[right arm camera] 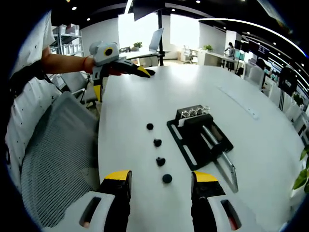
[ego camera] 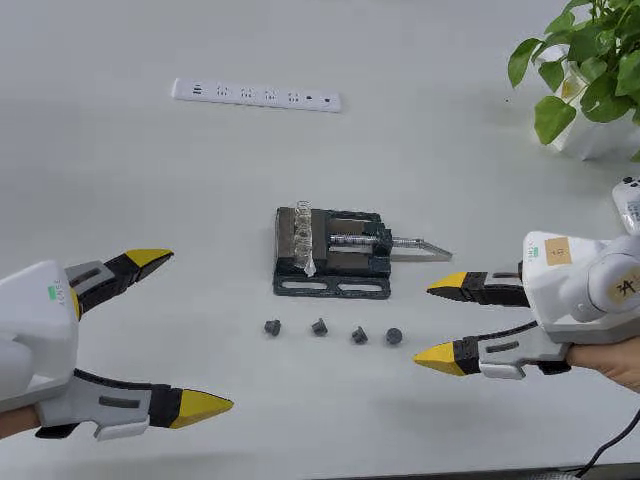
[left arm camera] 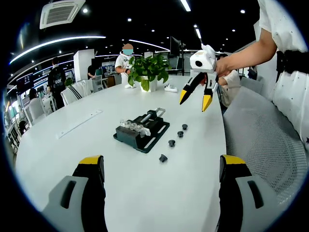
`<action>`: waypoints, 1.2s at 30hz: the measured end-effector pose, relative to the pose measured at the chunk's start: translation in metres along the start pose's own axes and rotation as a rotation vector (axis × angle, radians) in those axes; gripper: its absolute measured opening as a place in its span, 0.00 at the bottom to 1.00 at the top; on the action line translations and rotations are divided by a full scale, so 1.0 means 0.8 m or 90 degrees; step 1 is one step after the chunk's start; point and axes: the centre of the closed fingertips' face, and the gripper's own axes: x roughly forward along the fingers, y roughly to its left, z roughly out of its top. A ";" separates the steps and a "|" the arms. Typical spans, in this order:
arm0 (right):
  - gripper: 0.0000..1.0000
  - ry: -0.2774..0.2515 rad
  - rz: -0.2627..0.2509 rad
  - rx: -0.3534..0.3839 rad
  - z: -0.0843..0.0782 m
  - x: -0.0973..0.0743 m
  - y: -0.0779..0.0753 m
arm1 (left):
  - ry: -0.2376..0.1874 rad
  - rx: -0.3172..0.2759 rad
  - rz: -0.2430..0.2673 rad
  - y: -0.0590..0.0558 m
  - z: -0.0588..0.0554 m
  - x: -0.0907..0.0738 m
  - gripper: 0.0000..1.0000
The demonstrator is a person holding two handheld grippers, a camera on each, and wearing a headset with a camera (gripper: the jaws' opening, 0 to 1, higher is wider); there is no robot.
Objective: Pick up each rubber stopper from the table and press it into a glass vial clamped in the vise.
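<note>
A dark vise (ego camera: 332,255) stands mid-table with a row of several clear glass vials (ego camera: 303,240) clamped upright at its left end. Several dark rubber stoppers (ego camera: 319,326) lie in a line just in front of it. My left gripper (ego camera: 190,331) hovers open at the near left, holding nothing. To the right of the stoppers, my right gripper (ego camera: 428,323) is open too, tips pointing left. The left gripper view has the vise (left arm camera: 142,131), stoppers (left arm camera: 171,143) and right gripper (left arm camera: 194,104). The right gripper view has the vise (right arm camera: 200,137), stoppers (right arm camera: 157,142) and left gripper (right arm camera: 123,84).
A white power strip (ego camera: 256,95) lies at the far side of the table. A potted plant (ego camera: 585,70) stands at the far right, with a small white device (ego camera: 628,205) near it. A mesh chair (left arm camera: 263,130) sits by the table's near edge.
</note>
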 end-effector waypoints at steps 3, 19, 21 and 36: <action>0.43 0.021 0.007 -0.010 -0.004 0.006 -0.001 | -0.002 0.000 0.000 0.000 0.000 0.000 0.99; 0.23 0.167 0.039 -0.120 -0.034 0.035 -0.008 | -0.013 -0.011 0.001 -0.004 -0.003 0.005 0.99; 0.21 0.180 0.045 -0.127 -0.035 0.038 -0.007 | -0.016 -0.014 0.002 -0.003 -0.003 0.005 0.99; 0.15 0.251 0.070 -0.198 -0.052 0.061 -0.012 | -0.025 -0.032 0.008 -0.001 -0.009 0.006 0.99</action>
